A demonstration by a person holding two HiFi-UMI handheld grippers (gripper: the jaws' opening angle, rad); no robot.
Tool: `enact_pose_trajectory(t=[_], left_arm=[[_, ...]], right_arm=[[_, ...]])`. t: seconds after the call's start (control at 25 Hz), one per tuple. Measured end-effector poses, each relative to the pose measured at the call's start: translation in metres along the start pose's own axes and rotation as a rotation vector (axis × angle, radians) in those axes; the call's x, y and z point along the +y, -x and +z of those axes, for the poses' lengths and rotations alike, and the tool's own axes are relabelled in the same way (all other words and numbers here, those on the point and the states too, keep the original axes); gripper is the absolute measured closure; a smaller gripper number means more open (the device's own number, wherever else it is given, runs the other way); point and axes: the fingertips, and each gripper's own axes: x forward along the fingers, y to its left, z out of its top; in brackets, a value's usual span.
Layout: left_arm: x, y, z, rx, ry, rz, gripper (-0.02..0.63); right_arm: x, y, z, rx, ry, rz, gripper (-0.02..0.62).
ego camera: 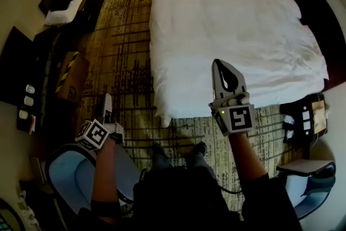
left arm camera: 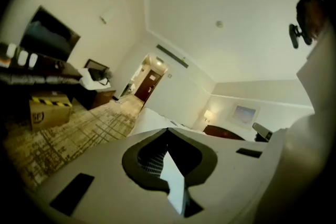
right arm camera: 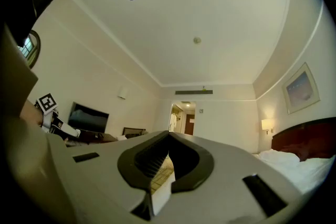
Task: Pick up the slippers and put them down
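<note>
While the person stands at the foot of the bed, both claws are clenched on nothing.

Head view. The left gripper [ego camera: 108,99] is held low at 8 o'clock of the frame, over patterned carpet [ego camera: 121,51], with its jaws pressed together and empty. The right gripper [ego camera: 220,64] sits just right of centre with its tip pointing to 12 o'clock, over the near edge of the white bed [ego camera: 227,24]; its jaws are likewise together. A cardboard box [ego camera: 70,76] with striped tape stands at 9 o'clock beside a dark desk [ego camera: 32,84]. Pale chairs stand at 7 o'clock [ego camera: 67,170] and 5 o'clock [ego camera: 316,184]. The person's shoes [ego camera: 157,151] rest on the carpet at 6 o'clock. The slippers cannot be made out in this view.

Left gripper view. The jaws meet at their tips with nothing between them. The box lies at 9 o'clock, a television [left arm camera: 50,39] at 10 o'clock, a door [left arm camera: 148,84] near centre and a lit lamp [left arm camera: 208,115] at 3 o'clock. No slippers are discernible.

Right gripper view. The jaws are closed and empty. A doorway [right arm camera: 182,118] lies just above the tip at 12 o'clock, a framed picture [right arm camera: 302,86] at 2 o'clock and a dark headboard [right arm camera: 310,139] at 4 o'clock. The slippers cannot be located here either.
</note>
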Motion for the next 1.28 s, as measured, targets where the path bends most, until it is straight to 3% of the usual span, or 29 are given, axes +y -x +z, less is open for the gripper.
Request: enact_pose_trajectory(t=[0.2,0.36,0.72,1.0,1.28], left_arm=[[-0.059,-0.029,-0.021,0.01,-0.344,-0.083,0.606],[-0.09,-0.05,-0.049,0.006,-0.485,-0.127,0.606],[-0.118,-0.084,-0.119,0.105,-0.622,-0.178,0.606],[-0.163,-0.111,-0.15,0.153,-0.629,-0.265,0.606],[-0.268,-0.148,-0.211,0.204,-0.685,-0.407,0.606]], right_arm=[[-0.043,0.043,-0.056,0.136,-0.026,-0.094,0.586],[-0.073,0.083,-0.107,0.26,-0.055,-0.168,0.586],[-0.11,0.179,-0.205,0.463,-0.164,-0.303,0.586],[-0.134,0.214,-0.214,0.469,-0.183,-0.376,0.586],[-0.206,0.278,-0.223,0.466,-0.208,-0.496,0.586]])
